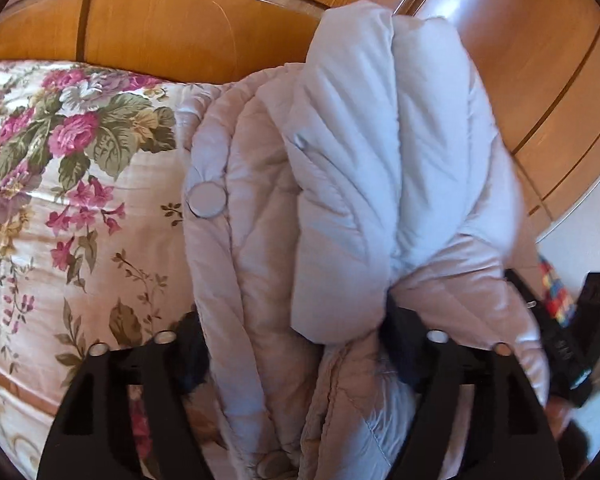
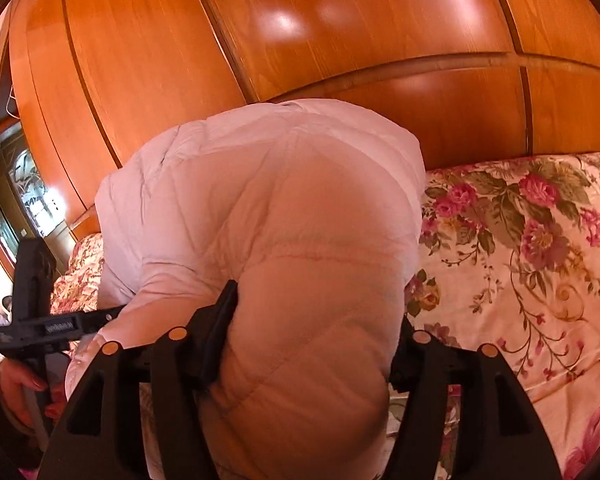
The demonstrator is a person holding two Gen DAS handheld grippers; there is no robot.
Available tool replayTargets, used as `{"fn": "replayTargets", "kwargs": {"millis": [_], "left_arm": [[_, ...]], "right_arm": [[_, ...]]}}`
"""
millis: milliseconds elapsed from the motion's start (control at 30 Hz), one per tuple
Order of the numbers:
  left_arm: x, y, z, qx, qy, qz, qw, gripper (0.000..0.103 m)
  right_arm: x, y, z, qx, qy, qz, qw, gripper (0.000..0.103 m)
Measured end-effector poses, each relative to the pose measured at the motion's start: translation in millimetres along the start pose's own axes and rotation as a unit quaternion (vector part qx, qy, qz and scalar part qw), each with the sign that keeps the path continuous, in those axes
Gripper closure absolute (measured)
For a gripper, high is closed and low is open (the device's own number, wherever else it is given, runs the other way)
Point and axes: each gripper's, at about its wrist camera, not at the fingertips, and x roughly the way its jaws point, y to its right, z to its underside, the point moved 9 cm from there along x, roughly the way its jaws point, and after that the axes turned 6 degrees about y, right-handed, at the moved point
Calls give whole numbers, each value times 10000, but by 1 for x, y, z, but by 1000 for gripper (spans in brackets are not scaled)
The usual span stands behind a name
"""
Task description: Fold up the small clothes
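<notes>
both tools, left (image 1: 300,344) and right (image 2: 312,344), clamp the bunched padded jacket (image 1: 340,152) above the floral bedspread (image 1: 80,200).

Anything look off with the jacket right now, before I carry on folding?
Nothing damaged. The pale quilted jacket is bunched into a thick, uneven wad between both grippers' fingers (left gripper, right gripper), standing up off the floral bedspread rather than lying flat.

Light: bright, warm; right view tinted orange-pink
Glare: soft white patches on wardrobe (image 2: 340,40) panels, both views
Blur: slight smear on jacket (image 1: 360,160) folds, left view
Distortion: fisheye bends panel lines; dark corners
Shadows: under jacket near frame bottom
</notes>
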Motion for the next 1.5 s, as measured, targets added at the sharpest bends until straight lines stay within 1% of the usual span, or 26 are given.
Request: {"fn": "replayTargets", "kwargs": {"millis": [67,133,167,200,233,267,333,433,500,567,633,667,733,800,900,1033,1100,1167,1233,1267,1300,1400,1500], "left_arm": [[0,-2,3,26,95,69,9999,28],[-8,-2,10,-95,136,102,9998,28],[-12,-2,12,-154,165,94,9997,26],[-16,-2,15,-187,208,23,9996,21],[-13,-10,13,-213,269,-67,9994,19],[-19,-11,15,-263,341,-144,9990,16],[-37,-9,24,-471,465,-148,9977,15],[-64,-12,33,-837,622,-194,9944,14],[-81,-11,40,-872,725,-245,9933,14],[-94,-10,44,-798,849,-337,9926,14],[-106,0,47,-622,969,-403,9925,10],[-110,4,49,-541,954,-435,9930,10],[-107,10,58,-259,787,-589,9948,10],[-100,9,65,-214,714,-685,9949,10],[-90,6,73,-228,578,-678,9958,10],[-104,19,81,34,631,-827,9946,10],[-112,24,87,210,633,-900,9937,10],[-123,29,96,404,648,-1058,9915,9],[-131,31,100,526,707,-1201,9888,6],[-136,33,103,561,742,-1250,9878,4],[-142,34,106,568,806,-1269,9870,4],[-156,39,114,507,940,-1165,9874,4],[-165,39,122,457,922,-1324,9858,4]], "right_arm": [[6,1,-2,-18,-8,48,10000,37],[1,-3,-1,-36,12,96,9999,35],[-2,-1,-3,-51,36,145,9999,31],[-3,-2,-6,-72,80,269,9996,26],[-5,1,-6,-84,137,461,9988,12],[-10,5,-8,-70,226,653,9976,6],[-21,2,-10,-66,349,712,9968,5],[-43,-5,-12,-242,478,988,9937,5],[-61,-15,-9,-455,520,1132,9912,4],[-80,-25,-3,-484,605,1177,9900,2],[-92,-29,5,-493,578,1301,9886,2],[-94,-29,13,-518,463,1393,9878,2],[-94,-28,23,-579,316,1572,9854,2],[-85,-22,34,-587,109,1685,9839,2],[-76,-13,41,-493,-117,1769,9829,2],[-83,-14,42,-500,-83,1872,9810,2],[-95,-18,40,-483,48,1881,9810,2],[-109,-24,40,-485,130,1879,9809,2],[-118,-27,43,-505,89,1928,9799,2],[-122,-30,44,-507,72,1917,9801,2],[-127,-32,48,-494,40,1879,9809,2],[-139,-35,55,-447,-22,1928,9802,2],[-149,-37,63,-347,-116,1993,9792,2]]}}
